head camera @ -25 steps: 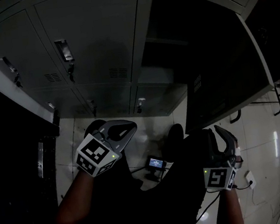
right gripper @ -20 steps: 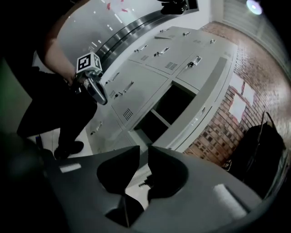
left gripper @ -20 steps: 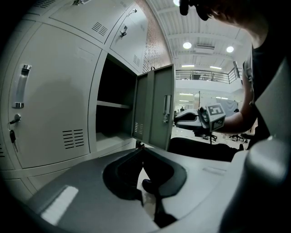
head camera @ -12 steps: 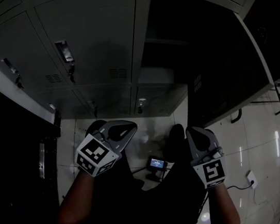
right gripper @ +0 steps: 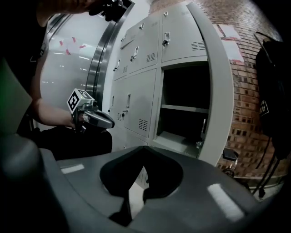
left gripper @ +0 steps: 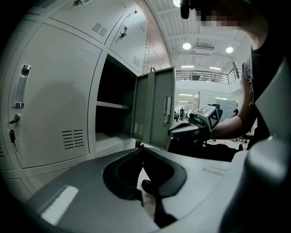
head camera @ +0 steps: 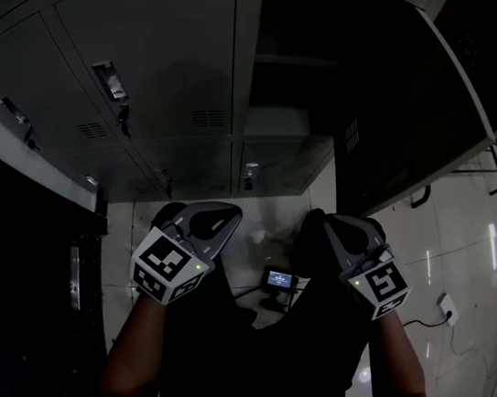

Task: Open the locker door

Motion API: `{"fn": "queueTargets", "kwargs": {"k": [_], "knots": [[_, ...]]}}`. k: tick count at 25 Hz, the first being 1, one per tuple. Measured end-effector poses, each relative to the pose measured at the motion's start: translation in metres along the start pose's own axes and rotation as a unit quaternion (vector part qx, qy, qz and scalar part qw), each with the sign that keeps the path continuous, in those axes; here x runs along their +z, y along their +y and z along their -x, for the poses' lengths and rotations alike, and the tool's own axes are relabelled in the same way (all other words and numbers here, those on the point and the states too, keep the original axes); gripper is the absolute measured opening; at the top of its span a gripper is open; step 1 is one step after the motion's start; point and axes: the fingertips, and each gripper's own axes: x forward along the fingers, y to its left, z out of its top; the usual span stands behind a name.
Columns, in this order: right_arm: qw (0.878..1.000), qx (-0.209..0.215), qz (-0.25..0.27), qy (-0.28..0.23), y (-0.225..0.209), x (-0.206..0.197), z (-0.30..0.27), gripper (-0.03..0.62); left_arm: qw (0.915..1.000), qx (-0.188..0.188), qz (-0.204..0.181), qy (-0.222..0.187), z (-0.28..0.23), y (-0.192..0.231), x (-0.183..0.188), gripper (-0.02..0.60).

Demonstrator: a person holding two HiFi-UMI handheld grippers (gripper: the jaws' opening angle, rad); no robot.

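The grey locker's door (head camera: 401,105) stands swung wide open to the right, and its dark compartment (head camera: 277,50) with one shelf is exposed. In the left gripper view the door (left gripper: 157,111) hangs beside the open compartment (left gripper: 113,113). From the right gripper view the door (right gripper: 220,91) shows edge-on. My left gripper (head camera: 219,220) is held low in front of the lockers, shut and empty, its tips meeting (left gripper: 140,148). Also low, my right gripper (head camera: 331,222) is apart from the door, shut with nothing between the jaws (right gripper: 144,148).
Closed locker doors with handles (head camera: 111,84) fill the left side. A small device with a lit screen (head camera: 279,281) lies on the tiled floor between my arms, and a socket (head camera: 447,307) is at the right. A black bag (right gripper: 273,100) hangs on the brick wall.
My right gripper's jaws went from wide open to shut, and it turned and rose slightly toward the middle. The left gripper has barely moved.
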Motion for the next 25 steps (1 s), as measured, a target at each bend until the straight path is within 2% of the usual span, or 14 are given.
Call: {"fn": "queueTargets", "kwargs": {"k": [19, 25], "knots": [[1.000, -0.011, -0.020, -0.002, -0.013, -0.002, 0.008, 0.002, 1.0000, 0.001, -0.001, 0.004, -0.001, 0.000, -0.001, 0.012], [1.000, -0.006, -0.009, 0.014, -0.008, -0.007, 0.002, 0.002, 1.0000, 0.003, -0.003, 0.007, -0.002, 0.000, -0.001, 0.012]]}}
